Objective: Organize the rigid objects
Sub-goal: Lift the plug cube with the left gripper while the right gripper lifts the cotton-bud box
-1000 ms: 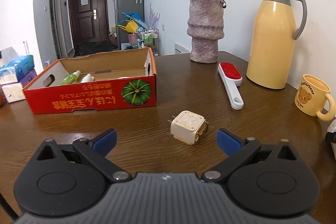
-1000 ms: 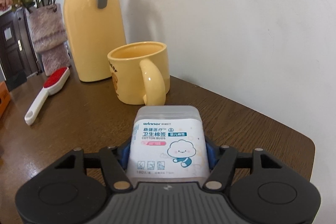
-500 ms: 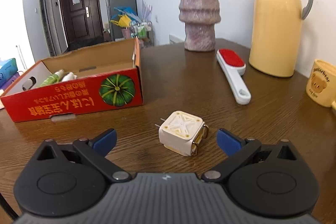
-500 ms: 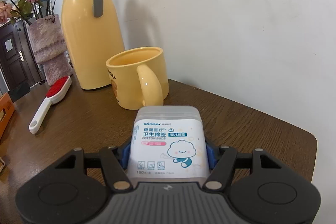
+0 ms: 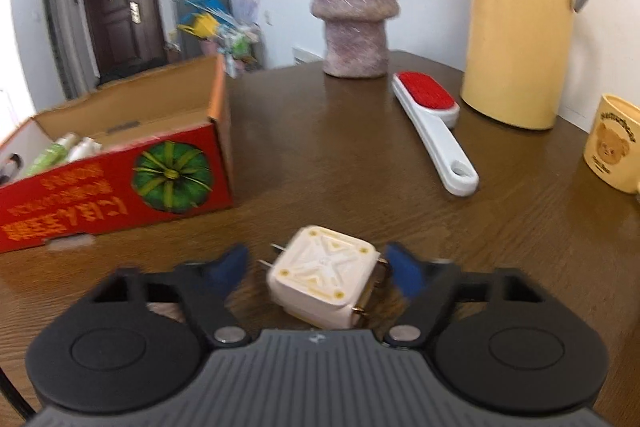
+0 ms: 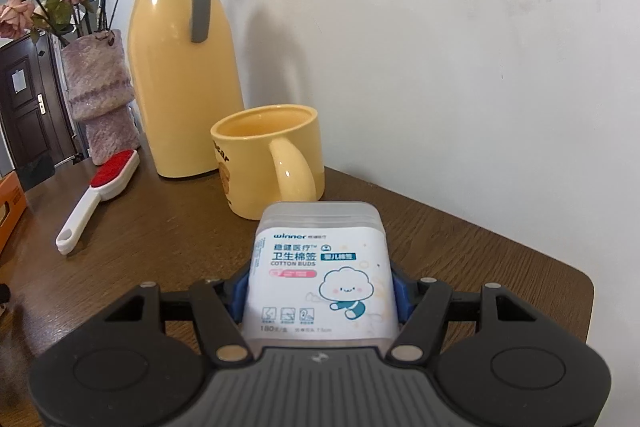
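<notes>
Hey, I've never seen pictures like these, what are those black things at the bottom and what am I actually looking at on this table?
There is no robot here. A person holds a two-finger grabbing tool in each hand, and a small wide-angle camera on each looks forward along its fingers, so the black shapes at the bottom are the tools themselves.

One picture is from the left tool. Its jaws have just been closing around a small white plug adapter on the brown table, but a gap shows on the left side, so it is not gripped yet. Beyond it lie a red cardboard box with a few bottles inside, a lint brush, a vase, a yellow flask and a yellow mug.

The other picture is from the right tool, which is clamped on a box of cotton buds.
</notes>
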